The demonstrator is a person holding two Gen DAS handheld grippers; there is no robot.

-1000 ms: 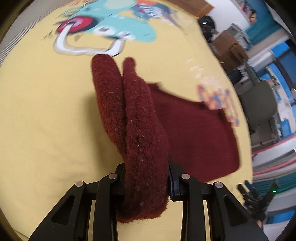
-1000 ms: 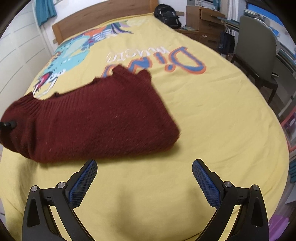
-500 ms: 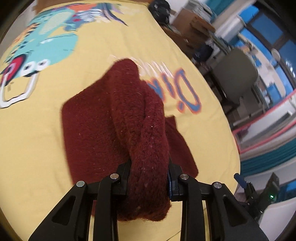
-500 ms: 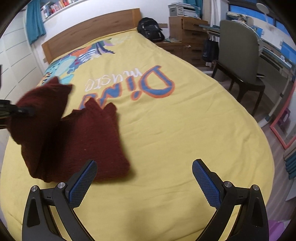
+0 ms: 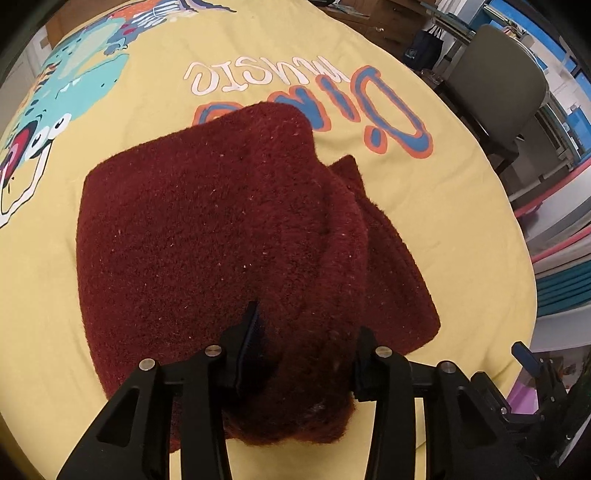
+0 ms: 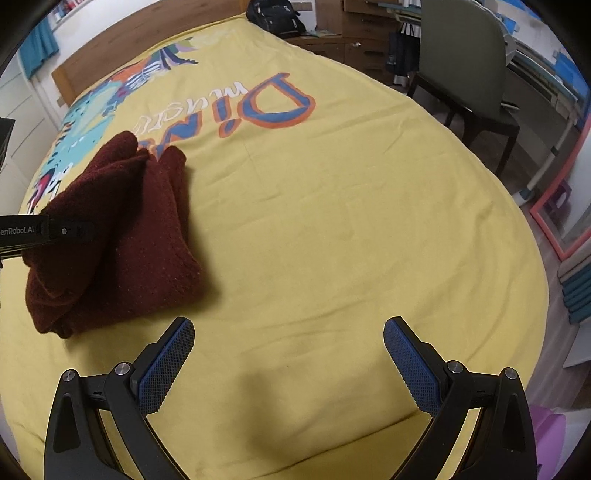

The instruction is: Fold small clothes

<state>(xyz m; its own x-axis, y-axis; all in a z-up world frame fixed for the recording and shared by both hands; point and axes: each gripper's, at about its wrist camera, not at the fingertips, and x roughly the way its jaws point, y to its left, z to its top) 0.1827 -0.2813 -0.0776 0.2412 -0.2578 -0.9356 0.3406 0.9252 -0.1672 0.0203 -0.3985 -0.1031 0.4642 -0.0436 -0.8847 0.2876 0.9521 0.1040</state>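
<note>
Left gripper [image 5: 303, 350]: jaws partly closed on a bunched edge of the maroon knit garment [image 5: 207, 236]. Wool fills the gap between the fingers and bulges out below them at 6 o'clock in the left wrist view. Left blue pad edge visible against the fabric; the right one is buried in it.

Garment relative to the left gripper: the rest spreads away from the jaws toward 12 o'clock, folded over itself, lying on the yellow bedspread [image 5: 461, 206]. A second layer sticks out from under the top layer on the 3 o'clock side. The far corner overlaps the orange-and-blue "Dino" print [image 5: 391, 110] at 12 o'clock.

Right gripper [image 6: 288, 350]: jaws wide apart, nothing between them, both blue pads [image 6: 166, 365] fully exposed. It hangs over bare bedspread [image 6: 351, 221], not touching the garment.

Garment relative to the right gripper: in the right wrist view it sits at 10 o'clock, a folded lump [image 6: 118, 236] near the left fingertip but apart from it. The left gripper's black body [image 6: 44, 232] enters from the 9 o'clock edge and reaches onto the garment there.

Surroundings: wooden headboard [image 6: 140, 33] at 11 o'clock, grey-green chair [image 6: 461, 62] beside the bed at 1 o'clock, black backpack [image 6: 275, 16] at 12 o'clock.
</note>
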